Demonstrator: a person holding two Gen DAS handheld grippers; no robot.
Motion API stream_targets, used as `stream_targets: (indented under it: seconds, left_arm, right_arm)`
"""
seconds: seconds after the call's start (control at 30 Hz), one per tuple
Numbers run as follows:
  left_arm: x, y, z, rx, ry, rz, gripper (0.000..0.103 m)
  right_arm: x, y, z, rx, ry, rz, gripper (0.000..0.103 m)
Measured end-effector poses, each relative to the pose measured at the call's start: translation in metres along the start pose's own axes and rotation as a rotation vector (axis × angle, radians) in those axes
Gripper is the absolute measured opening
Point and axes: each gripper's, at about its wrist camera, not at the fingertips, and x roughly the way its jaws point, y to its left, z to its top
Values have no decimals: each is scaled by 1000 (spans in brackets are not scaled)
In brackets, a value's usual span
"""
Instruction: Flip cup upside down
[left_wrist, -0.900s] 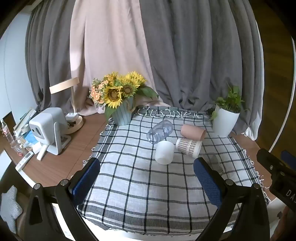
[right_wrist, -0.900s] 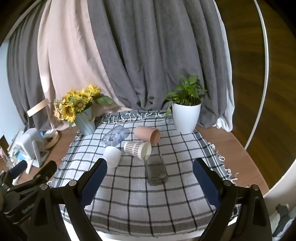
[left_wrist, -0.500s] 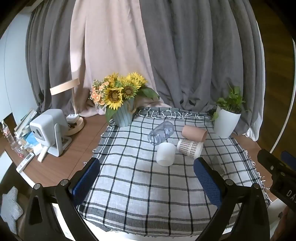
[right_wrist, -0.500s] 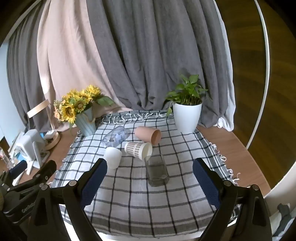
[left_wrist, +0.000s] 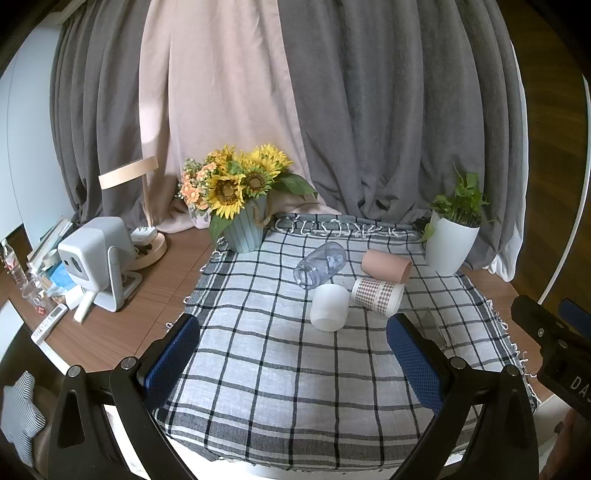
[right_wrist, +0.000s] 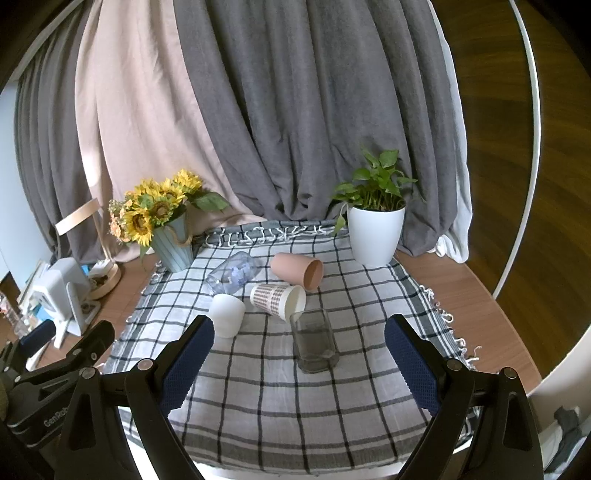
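Both my left gripper (left_wrist: 291, 354) and right gripper (right_wrist: 299, 358) gape wide, empty. The white cup (left_wrist: 329, 307) looks light and stiff; I'd pinch its sidewalls.

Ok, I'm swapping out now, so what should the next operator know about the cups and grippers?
Left gripper: open, empty, hovering over the near cloth.
Right gripper: open, empty, short of the cups.
White cup: already mouth-down.
Checked cup, pink cup, clear bottle: on their sides mid-cloth.
Glass: nearest the right gripper; orientation unclear.
Done: no grasp yet.
Left: pick a cup and set it mouth-down.
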Motion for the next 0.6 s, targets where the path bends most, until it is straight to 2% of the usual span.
stream_targets:
  seconds: [0.6]
  left_arm:
    - [0, -3, 3, 0, -5, -1, 103]
  right_arm:
    - [1, 3, 2, 0, -1, 7, 94]
